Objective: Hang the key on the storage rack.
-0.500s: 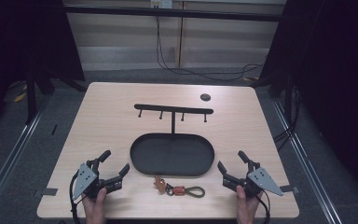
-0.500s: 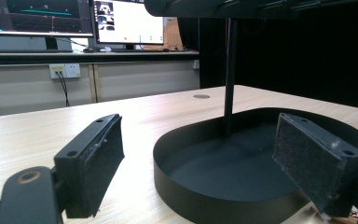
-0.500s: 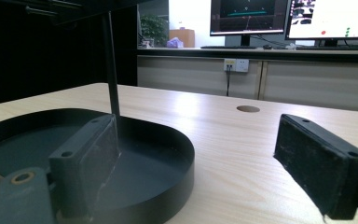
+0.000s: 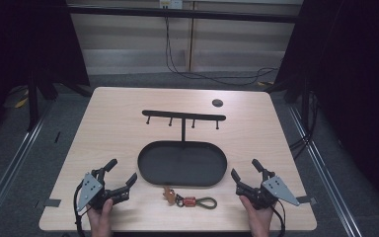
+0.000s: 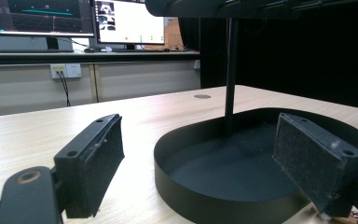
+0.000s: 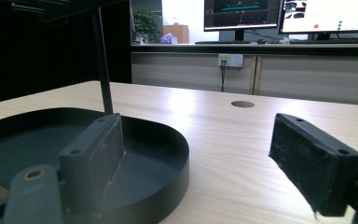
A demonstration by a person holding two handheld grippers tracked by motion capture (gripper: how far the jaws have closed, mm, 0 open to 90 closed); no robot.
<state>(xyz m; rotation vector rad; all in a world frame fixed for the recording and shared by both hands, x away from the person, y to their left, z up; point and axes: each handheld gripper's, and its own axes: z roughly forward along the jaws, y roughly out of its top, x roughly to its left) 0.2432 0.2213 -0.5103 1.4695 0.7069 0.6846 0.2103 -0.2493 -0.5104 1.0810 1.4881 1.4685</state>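
Both grippers, left (image 4: 120, 178) and right (image 4: 243, 174), rest wide open and empty beside the keyring (image 4: 191, 201); pinching its red barrel squarely looks wisest before lifting toward the hook rack (image 4: 183, 116).

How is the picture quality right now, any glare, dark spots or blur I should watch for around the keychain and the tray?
High view: even light on the table, dark surroundings; the keychain is small, its details soft. Left gripper view: the black tray reads clearly, monitors behind blown out, near tool pads slightly soft. Right gripper view: a bright glare patch on the wood beyond the tray rim.
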